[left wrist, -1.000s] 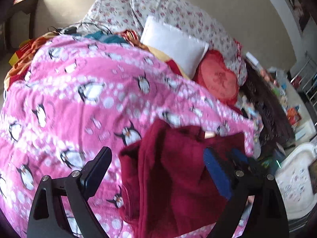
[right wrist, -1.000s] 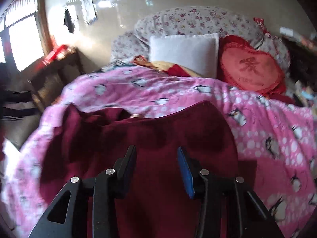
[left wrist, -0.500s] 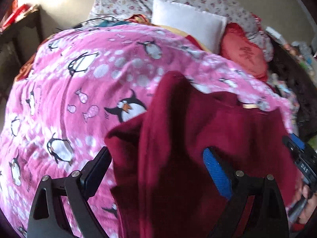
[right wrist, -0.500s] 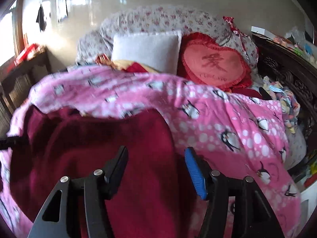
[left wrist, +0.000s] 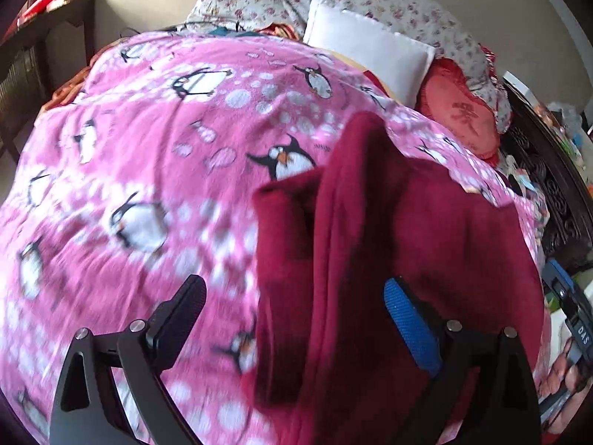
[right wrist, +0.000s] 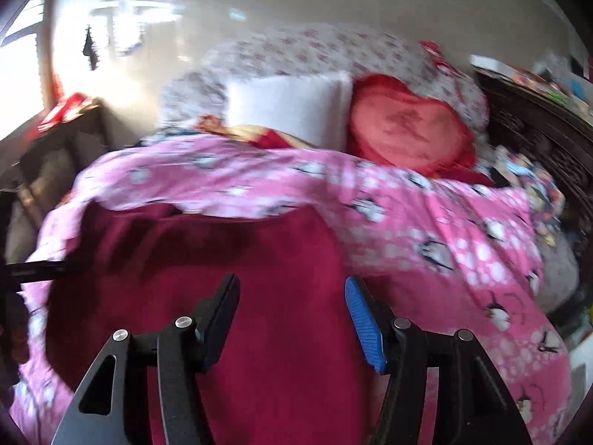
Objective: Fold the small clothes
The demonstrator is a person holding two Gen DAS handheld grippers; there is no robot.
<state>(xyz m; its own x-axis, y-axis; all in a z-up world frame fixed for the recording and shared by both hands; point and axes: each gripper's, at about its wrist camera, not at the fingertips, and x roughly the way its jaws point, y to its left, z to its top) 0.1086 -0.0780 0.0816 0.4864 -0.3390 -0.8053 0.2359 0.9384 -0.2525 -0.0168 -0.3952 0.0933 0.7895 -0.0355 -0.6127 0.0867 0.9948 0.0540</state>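
Observation:
A dark red garment [left wrist: 389,259] lies rumpled on a pink penguin blanket [left wrist: 148,148], one edge folded over in a ridge. My left gripper [left wrist: 292,311] is open and empty above the garment's left edge. In the right wrist view the same garment [right wrist: 222,259] spreads under my right gripper [right wrist: 292,311], which is open and empty over its near right part. The pink blanket [right wrist: 444,241] shows to the right. The right gripper also shows at the left view's right edge [left wrist: 567,307].
A white pillow [right wrist: 289,107], a red heart cushion [right wrist: 407,129] and floral bedding [left wrist: 370,0] lie at the head of the bed. A dark carved footboard or cabinet [left wrist: 548,170] stands to the right. A dark side table [right wrist: 55,141] stands to the left.
Both grippers have stayed open. The left view has shifted left, showing more pink blanket. The right view has swung back to the left over the garment.

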